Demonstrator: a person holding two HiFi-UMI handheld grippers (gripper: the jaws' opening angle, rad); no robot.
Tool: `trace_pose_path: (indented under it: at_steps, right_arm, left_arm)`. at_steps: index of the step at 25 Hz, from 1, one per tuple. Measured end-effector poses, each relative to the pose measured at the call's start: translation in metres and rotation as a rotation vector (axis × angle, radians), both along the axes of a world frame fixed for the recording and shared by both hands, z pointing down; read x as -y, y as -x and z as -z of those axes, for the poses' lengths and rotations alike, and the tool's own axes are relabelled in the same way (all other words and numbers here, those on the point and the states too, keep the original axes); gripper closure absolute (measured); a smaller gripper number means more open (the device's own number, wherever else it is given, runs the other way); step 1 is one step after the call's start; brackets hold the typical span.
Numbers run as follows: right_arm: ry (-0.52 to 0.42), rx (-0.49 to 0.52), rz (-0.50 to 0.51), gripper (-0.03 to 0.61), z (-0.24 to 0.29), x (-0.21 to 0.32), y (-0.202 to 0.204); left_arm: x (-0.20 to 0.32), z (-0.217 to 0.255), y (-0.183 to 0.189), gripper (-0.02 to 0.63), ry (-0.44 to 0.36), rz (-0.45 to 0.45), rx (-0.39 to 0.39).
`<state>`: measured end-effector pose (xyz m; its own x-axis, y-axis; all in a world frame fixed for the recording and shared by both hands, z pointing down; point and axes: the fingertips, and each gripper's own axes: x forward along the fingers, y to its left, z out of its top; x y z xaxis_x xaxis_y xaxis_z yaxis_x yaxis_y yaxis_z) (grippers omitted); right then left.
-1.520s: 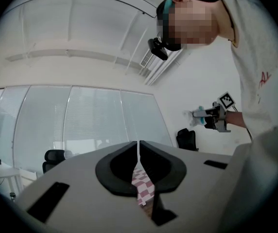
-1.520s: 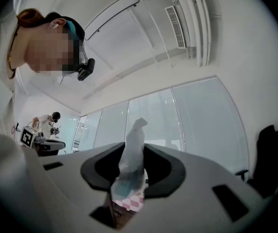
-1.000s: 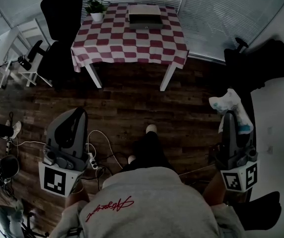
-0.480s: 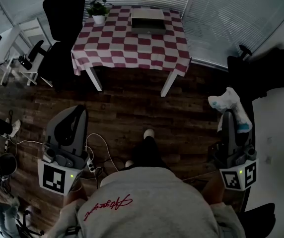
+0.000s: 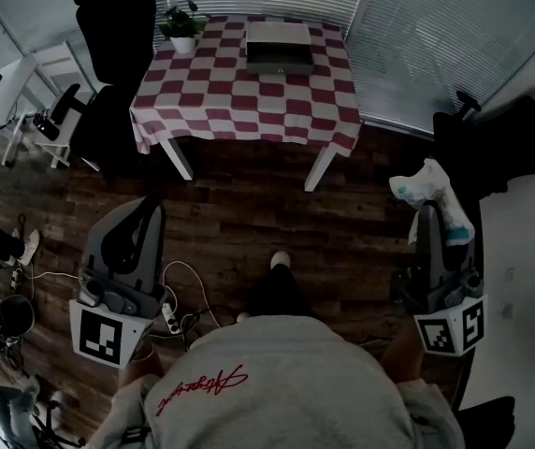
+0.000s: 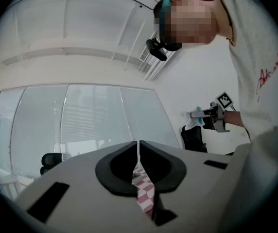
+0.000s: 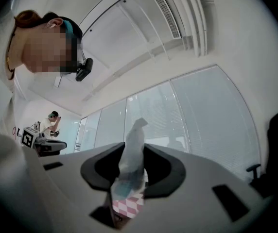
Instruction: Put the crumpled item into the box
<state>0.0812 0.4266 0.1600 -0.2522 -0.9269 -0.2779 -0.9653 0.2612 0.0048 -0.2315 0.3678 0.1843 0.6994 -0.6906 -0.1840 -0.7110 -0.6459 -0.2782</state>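
Since the earlier frames the checked table (image 5: 239, 92) and the box (image 5: 280, 47) on it have slid lower and grown a little in the head view. Both grippers keep their places at the picture's lower left and lower right, and the right one has not let go of its load.

The right gripper (image 5: 428, 213) is clamped on the crumpled item (image 5: 425, 185), a white wad with blue-green patches. In the right gripper view the item (image 7: 130, 154) stands pinched between the two dark pads and rises past the tips of the right gripper (image 7: 130, 171), its top leaning slightly right. In the head view it bulges out beyond the tips, towards the table, over the wooden floor (image 5: 239, 213) and beside a black chair (image 5: 492, 143) near the white wall.

The left gripper (image 5: 149, 209) has its jaws together on nothing. In its own view only a thin slit runs between the pads of the left gripper (image 6: 138, 152), with red-and-white cloth showing through lower down. The same view catches the item (image 6: 196, 115) far off to the right.

The box, grey and open at the top, lies at the table's far edge, about midway along it and well apart from the item. A potted plant (image 5: 182, 24) stands at the table's far left corner. A power strip (image 5: 169, 309) with white cables lies on the floor just beside the left gripper.
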Motion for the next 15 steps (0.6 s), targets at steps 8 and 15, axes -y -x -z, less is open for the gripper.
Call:
trace_pose_path:
  at_steps: [8, 15]
  right_arm:
    - [0.001, 0.001, 0.003, 0.459, -0.001, 0.042, -0.012]
    - [0.003, -0.005, 0.022, 0.459, 0.001, 0.077, -0.018]
  left_arm:
    - [0.039, 0.003, -0.012, 0.588, -0.012, 0.009, 0.01]
    - [0.07, 0.008, -0.023, 0.588, -0.013, 0.019, 0.001]
